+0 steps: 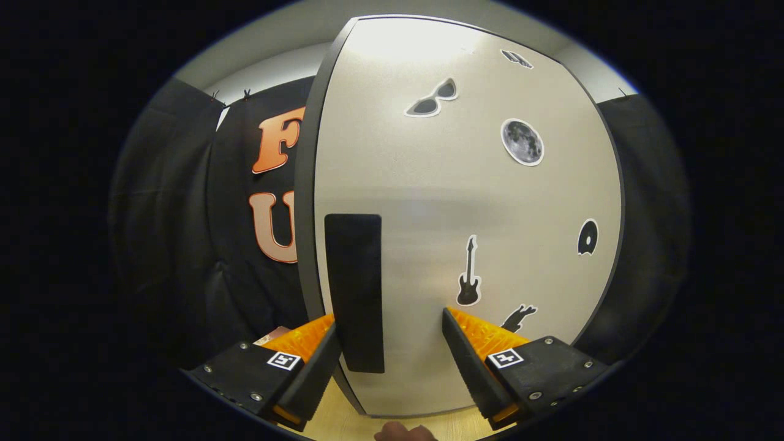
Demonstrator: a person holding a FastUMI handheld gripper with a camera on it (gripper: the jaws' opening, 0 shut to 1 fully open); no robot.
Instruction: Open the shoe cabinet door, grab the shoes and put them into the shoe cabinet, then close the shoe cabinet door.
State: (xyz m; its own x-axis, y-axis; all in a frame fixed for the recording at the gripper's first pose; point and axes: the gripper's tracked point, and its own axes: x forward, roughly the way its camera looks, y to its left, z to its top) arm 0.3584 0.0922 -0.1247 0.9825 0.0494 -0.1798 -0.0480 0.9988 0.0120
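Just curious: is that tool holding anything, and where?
Nothing held. The tool is open, its fingers either side of the beige cabinet door's black rectangular handle.

The door (465, 202) hid the cabinet's inside; a sticker (517, 59) near its top (blurred) and a hand (404, 432) were cut off.

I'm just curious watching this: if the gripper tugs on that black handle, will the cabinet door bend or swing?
The cabinet door looks like a flat, rigid panel, so probably it swings whole. The black handle, partly between the open gripper fingers, seems stiff; its smooth face might slip.
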